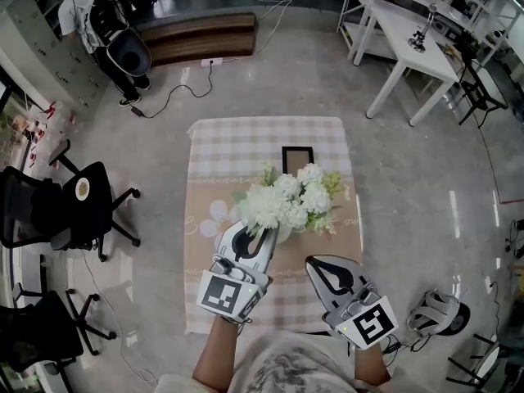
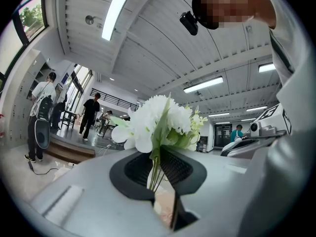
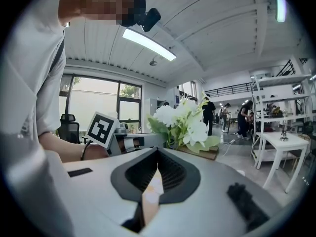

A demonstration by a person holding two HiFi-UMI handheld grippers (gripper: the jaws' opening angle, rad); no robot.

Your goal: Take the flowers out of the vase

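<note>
We see the flowers (image 1: 288, 205), a bunch of white blooms with green leaves, over the middle of the table (image 1: 246, 137), which wears a checked cloth. Our left gripper (image 1: 264, 236) comes in at 7 o'clock of the bunch. In the left gripper view its jaws are clenched on the thin green stems, and the blooms (image 2: 158, 120) stand upright just above the pads (image 2: 140, 169). We cannot pick out the vase beneath the blooms. Our right gripper (image 1: 314, 261) hangs at 5 o'clock of the flowers, near them but not touching. In the right gripper view its jaws (image 3: 158, 153) meet at the tips with nothing between them, and the flowers (image 3: 186, 120) show beyond, at 12 o'clock. A black rectangular frame (image 1: 297, 148) lies flat on the cloth at 12 o'clock of the bunch. On the floor, black office chairs (image 1: 78, 207) stand at 9 o'clock of the table and a white table (image 1: 413, 39) at 2 o'clock.
</note>
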